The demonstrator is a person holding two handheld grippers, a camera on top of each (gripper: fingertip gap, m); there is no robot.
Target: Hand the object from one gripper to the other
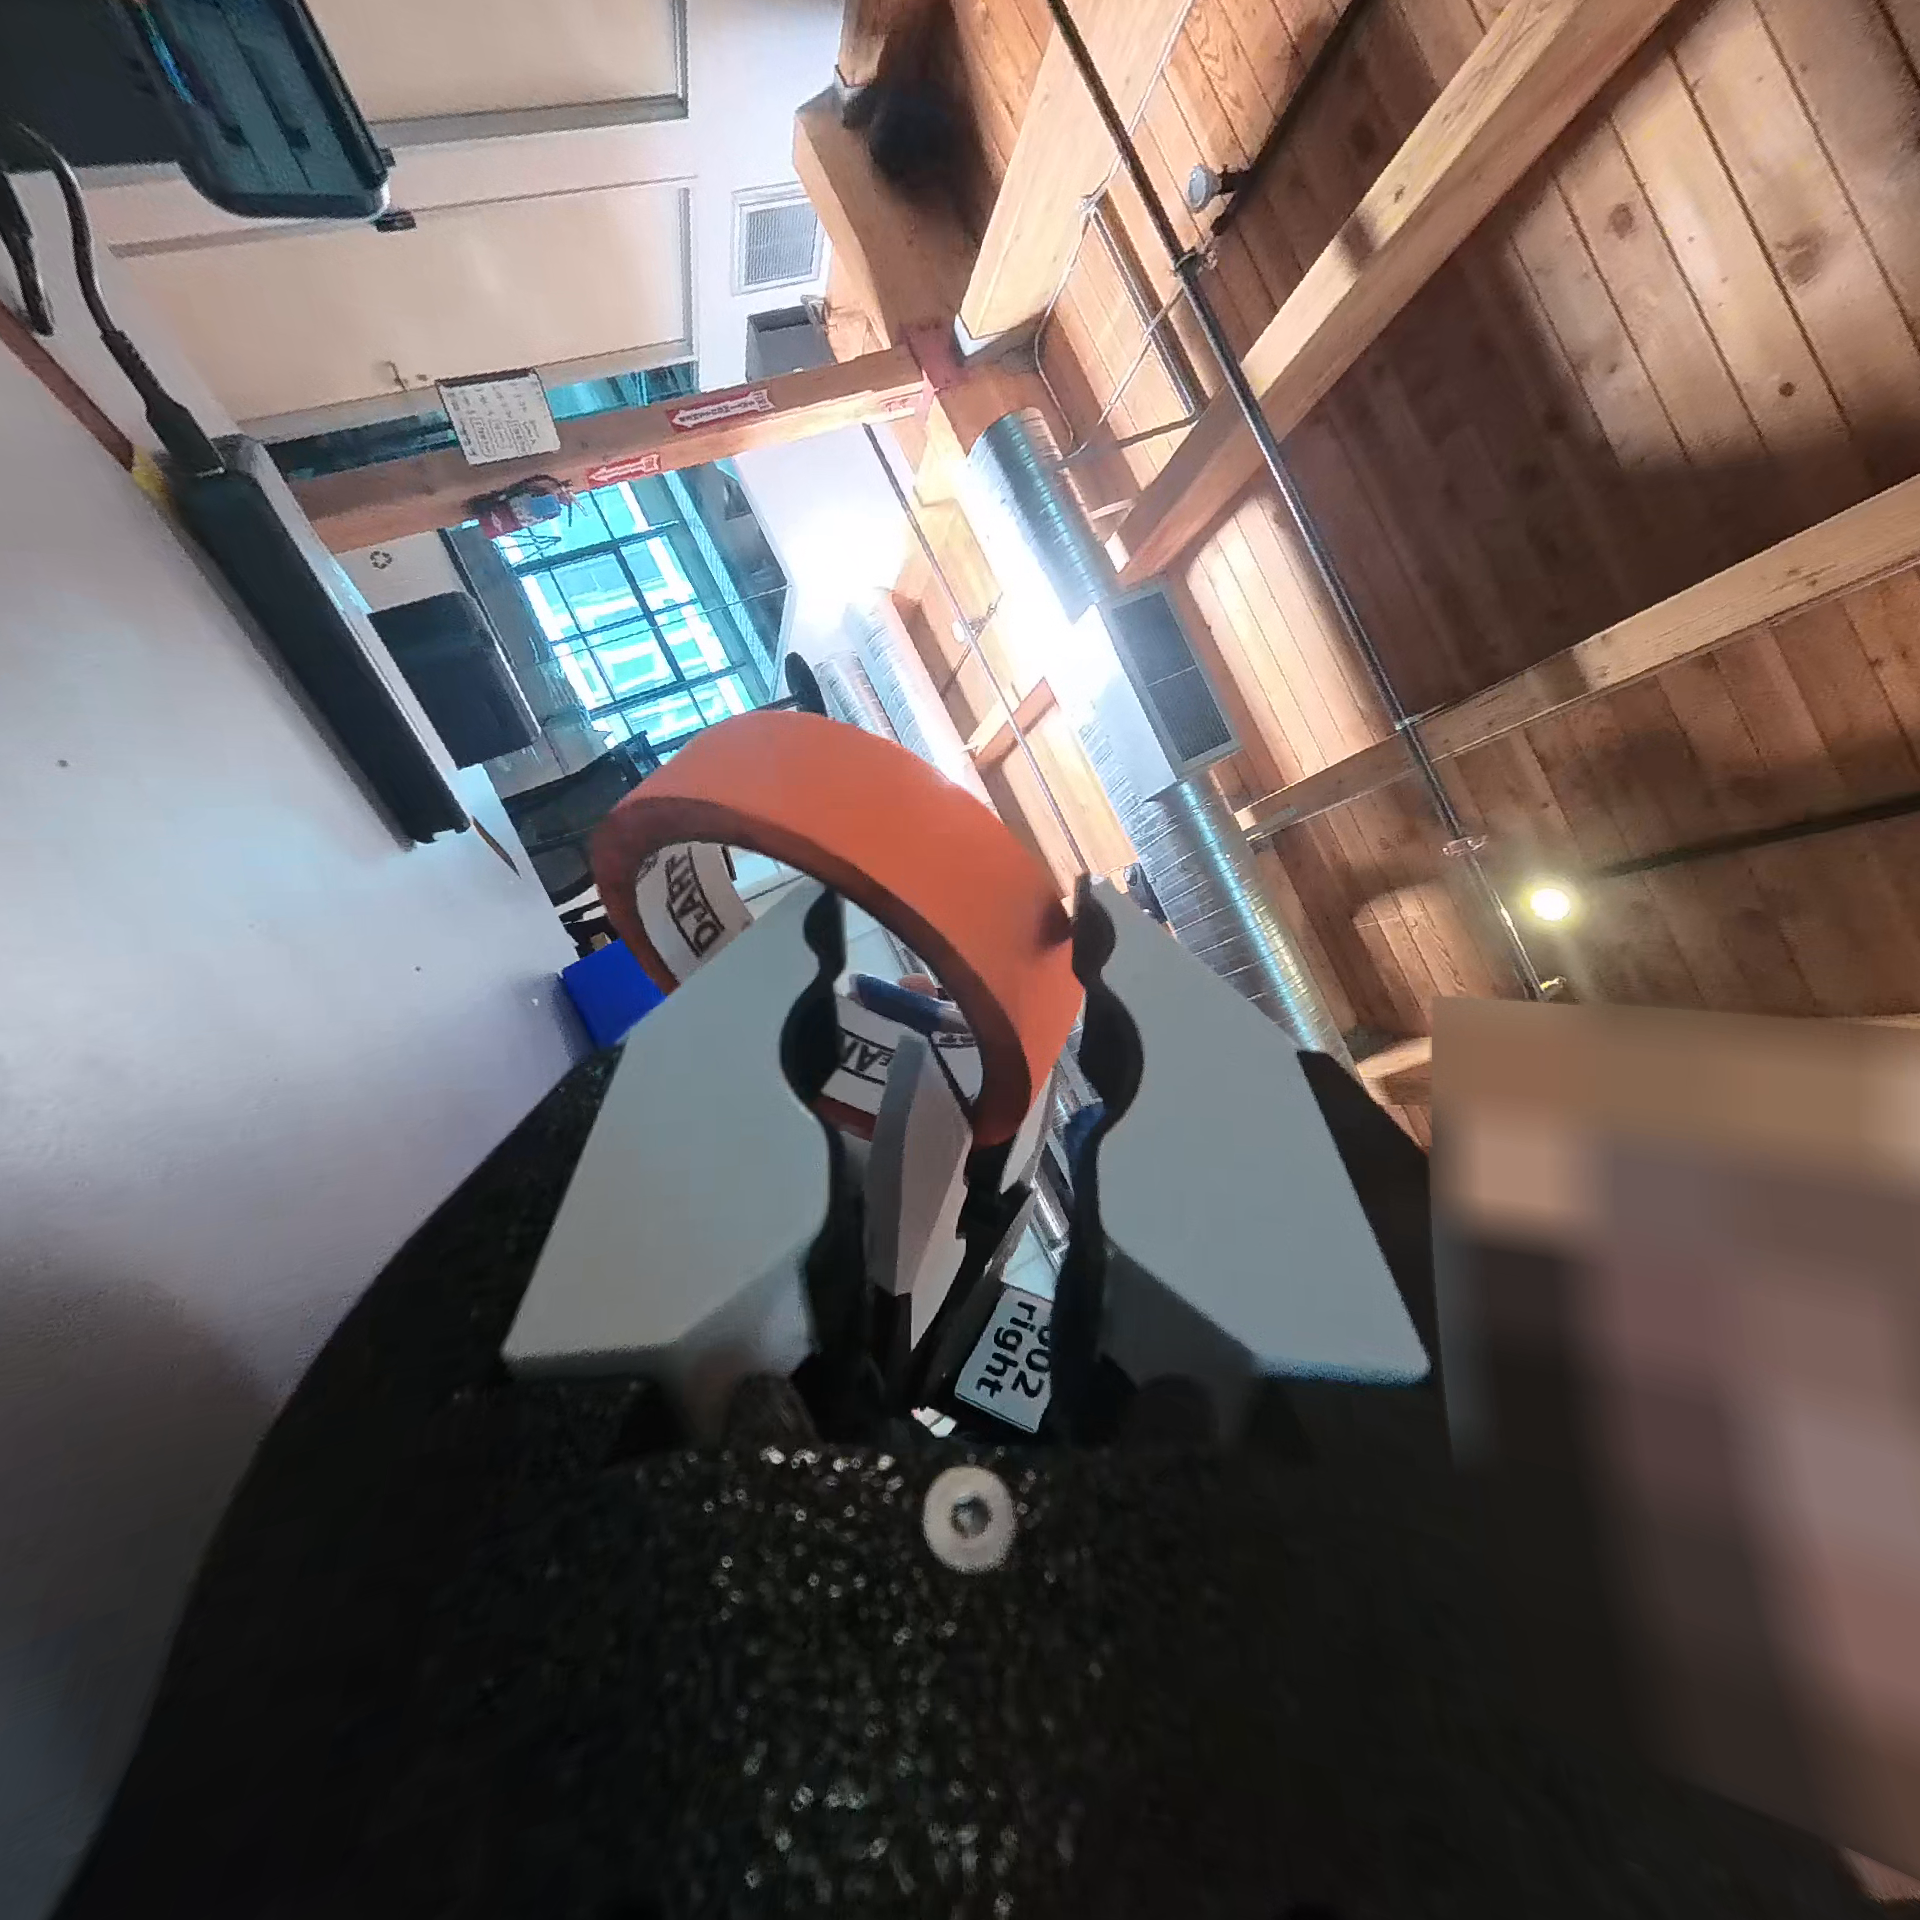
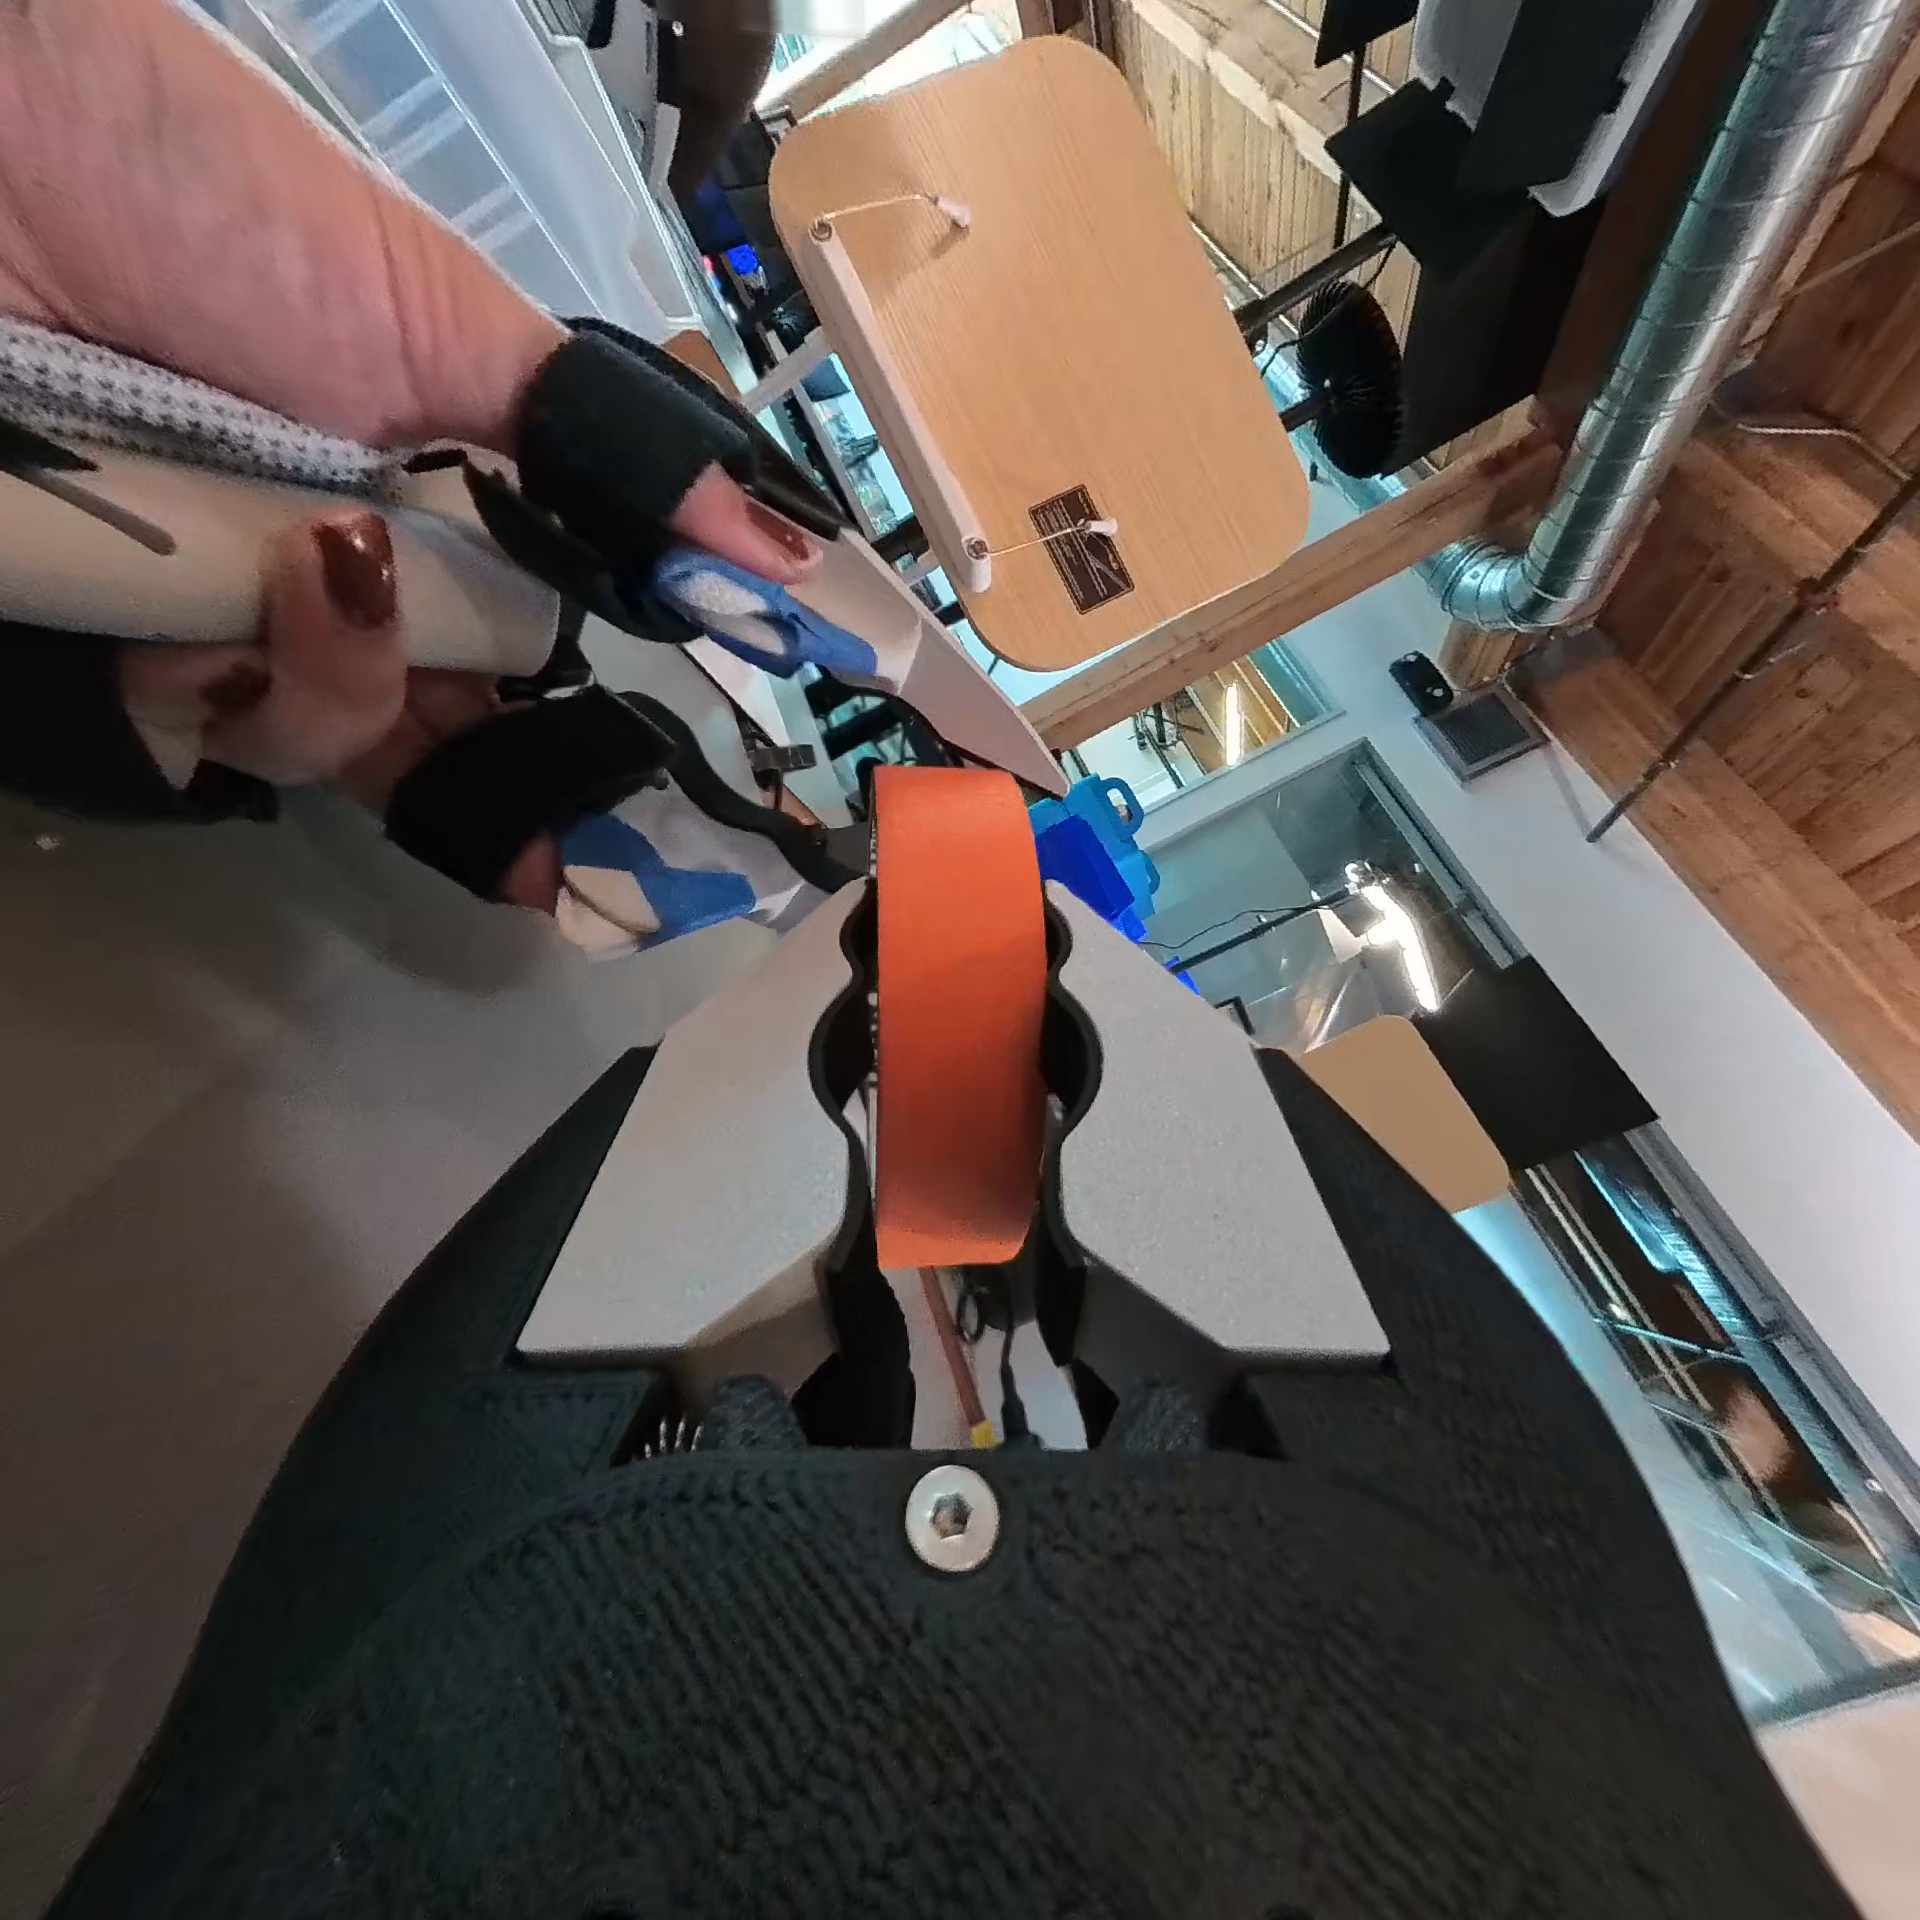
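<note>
An orange tape roll [image 1: 862, 790] with a white core is held in the air. My right gripper [image 2: 956, 894] is shut on the tape roll [image 2: 956, 1039], which stands edge-on between its grey fingers, pressed on both flat sides. My left gripper [image 1: 951, 904] is open, with its jaws either side of the roll's far part. One of its fingers [image 1: 1081, 935] touches the roll's rim. In the right wrist view the left gripper's fingers [image 2: 935, 696], marked with blue tape, straddle the top of the roll. The right gripper's fingers [image 1: 914, 1143] show below the roll in the left wrist view.
A hand [image 2: 343, 623] in a black fingerless glove and a pink sleeve holds the left gripper at upper left. Both cameras are tilted up towards wooden ceiling beams [image 1: 1455, 520] and metal ducts [image 2: 1662, 364]. A wooden tabletop [image 2: 1039, 343] and a blue bin [image 2: 1101, 842] lie beyond. Both grippers' tips are close together, under 4 cm apart.
</note>
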